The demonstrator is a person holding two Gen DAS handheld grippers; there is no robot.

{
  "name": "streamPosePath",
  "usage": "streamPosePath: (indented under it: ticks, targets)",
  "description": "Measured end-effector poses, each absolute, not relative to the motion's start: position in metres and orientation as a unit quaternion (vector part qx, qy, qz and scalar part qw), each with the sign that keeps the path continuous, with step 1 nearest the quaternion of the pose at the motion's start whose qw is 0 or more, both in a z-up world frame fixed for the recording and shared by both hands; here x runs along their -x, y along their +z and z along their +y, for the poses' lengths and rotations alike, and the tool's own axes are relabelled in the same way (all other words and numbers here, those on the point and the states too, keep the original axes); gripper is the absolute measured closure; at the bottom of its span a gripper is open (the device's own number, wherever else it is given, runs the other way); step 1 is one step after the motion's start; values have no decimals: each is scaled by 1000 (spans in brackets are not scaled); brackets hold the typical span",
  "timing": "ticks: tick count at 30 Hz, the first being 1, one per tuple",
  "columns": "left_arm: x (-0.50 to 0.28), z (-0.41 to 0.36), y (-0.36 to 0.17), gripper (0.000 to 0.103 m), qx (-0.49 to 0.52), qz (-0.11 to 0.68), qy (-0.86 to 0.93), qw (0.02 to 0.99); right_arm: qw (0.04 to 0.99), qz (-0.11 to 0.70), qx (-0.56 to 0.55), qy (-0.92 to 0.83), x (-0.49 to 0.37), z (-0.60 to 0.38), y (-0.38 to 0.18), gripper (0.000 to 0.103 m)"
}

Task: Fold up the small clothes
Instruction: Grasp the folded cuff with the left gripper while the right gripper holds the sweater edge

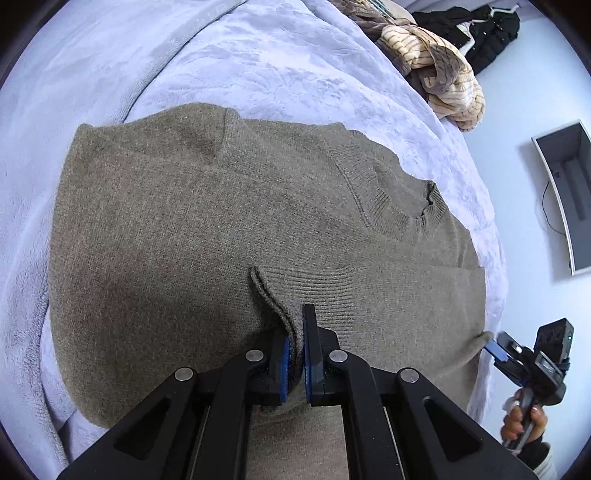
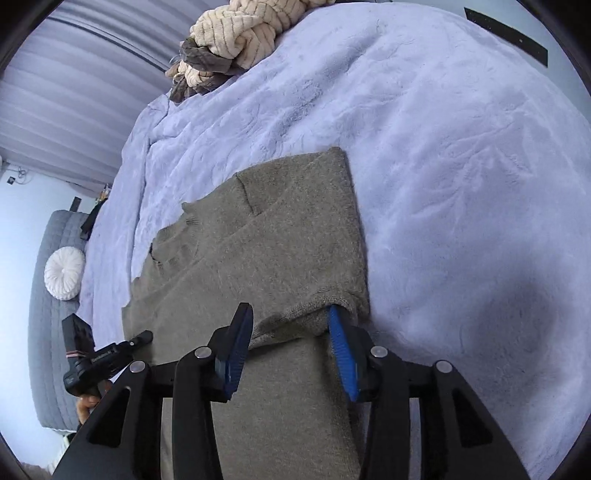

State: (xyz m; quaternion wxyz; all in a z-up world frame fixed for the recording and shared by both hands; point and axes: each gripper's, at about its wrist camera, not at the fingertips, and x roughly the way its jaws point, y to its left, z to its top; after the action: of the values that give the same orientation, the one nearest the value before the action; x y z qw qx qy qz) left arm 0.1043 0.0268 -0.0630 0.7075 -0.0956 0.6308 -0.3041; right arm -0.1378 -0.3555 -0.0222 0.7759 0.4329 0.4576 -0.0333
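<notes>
An olive-brown knit sweater [image 1: 207, 229] lies spread on a pale lavender fleece blanket [image 1: 280, 66]; its ribbed collar [image 1: 391, 206] is to the right. My left gripper [image 1: 295, 332] is shut on the ribbed sleeve cuff [image 1: 284, 295], holding it over the sweater's body. In the right wrist view the sweater [image 2: 288, 236] is partly folded, and my right gripper [image 2: 291, 317] is open, its blue pads on either side of a folded sleeve edge [image 2: 314, 314]. The right gripper also shows at the sweater's edge in the left wrist view [image 1: 496, 349].
A heap of cream and brown striped clothes [image 1: 432, 62] lies at the far end of the bed, also in the right wrist view [image 2: 229, 40]. A black jacket [image 1: 476, 29] and an open box [image 1: 569, 192] lie on the floor. A grey sofa with a white round cushion [image 2: 64, 273] stands at the left.
</notes>
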Motion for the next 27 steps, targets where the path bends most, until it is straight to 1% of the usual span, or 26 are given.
streamPosePath:
  ticks: [2,4,5,7,9,11,14,15,16,17,19,22,24,27]
  targets:
    - [-106,26,-66,96,93,633,-306,705,738,497,-455,45,136,-336,-33,49]
    - [-107,27,-69,96,98,635,-305,703,750,535,-389,27,139,-323,-31,49]
    - [-107,28,-69,96,99,634,-305,704,768,537,-349,9,141,-320,-23,49]
    - [-106,28,-69,96,98,632,-305,705,792,509,-335,-36,144,-331,-11,49]
    - [-106,28,-69,96,95,632,-306,705,802,465,-361,-99,147,-358,-4,49]
    - [-106,27,-68,96,90,632,-307,705,791,432,-407,-147,147,-385,-9,49]
    - [-106,26,-67,96,86,634,-305,706,727,446,-499,-153,143,-414,-48,51]
    - [-106,26,-66,96,84,634,-303,707,711,452,-519,-145,140,-414,-59,55]
    - [-105,25,-65,96,81,633,-303,708,706,461,-519,-139,137,-411,-61,83]
    - [-104,24,-63,96,74,631,-303,710,714,471,-500,-135,131,-405,-59,94]
    - [-102,22,-61,96,58,626,-306,715,757,489,-412,-137,123,-391,-40,94]
    - [-97,20,-61,96,37,615,-308,725,776,516,-322,-166,116,-381,-34,94]
    - [-90,18,-59,96,17,607,-306,733,775,534,-289,-178,113,-378,-44,94]
    - [-82,21,-55,96,-5,603,-306,737,776,530,-287,-186,117,-378,-51,96]
